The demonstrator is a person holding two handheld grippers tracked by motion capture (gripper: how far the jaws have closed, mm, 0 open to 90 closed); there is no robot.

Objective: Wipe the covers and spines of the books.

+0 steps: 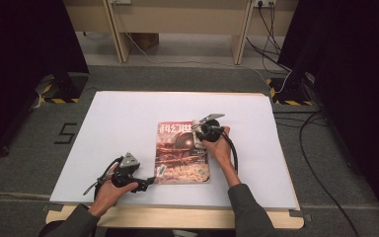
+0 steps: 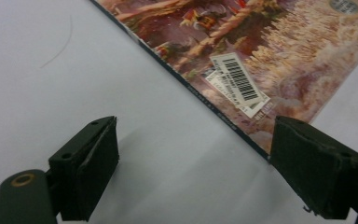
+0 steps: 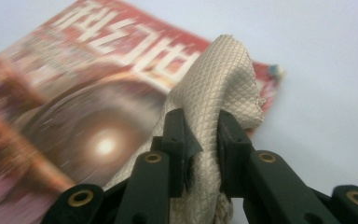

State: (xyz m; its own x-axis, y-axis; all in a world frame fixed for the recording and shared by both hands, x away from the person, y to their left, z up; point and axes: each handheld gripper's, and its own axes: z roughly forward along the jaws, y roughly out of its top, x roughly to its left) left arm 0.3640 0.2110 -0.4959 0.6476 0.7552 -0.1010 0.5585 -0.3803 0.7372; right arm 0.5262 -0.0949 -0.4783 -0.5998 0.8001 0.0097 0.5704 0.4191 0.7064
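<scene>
High view: a magazine (image 1: 182, 153) is seen flat at centre frame on the white sheet covering the desk (image 1: 118, 118), title end toward the top of the frame. A beige quilted cloth (image 3: 214, 88) is pinched between the fingers of the right gripper (image 1: 196, 133), which are drawn narrow on it; the cloth is held over the mag.'s upper right corner, approx. centre frame. In the right gripper view the cloth rises above the fingertips (image 3: 177, 126), w/ the red title behind it. The left gripper (image 1: 150, 181) is placed lower left of centre, just beside the mag.'s bottom left corner; its fingers (image 2: 93, 158) are spread wide, nothing gripped. A barcode label (image 2: 237, 79) is seen upper right in the left gripper view.
</scene>
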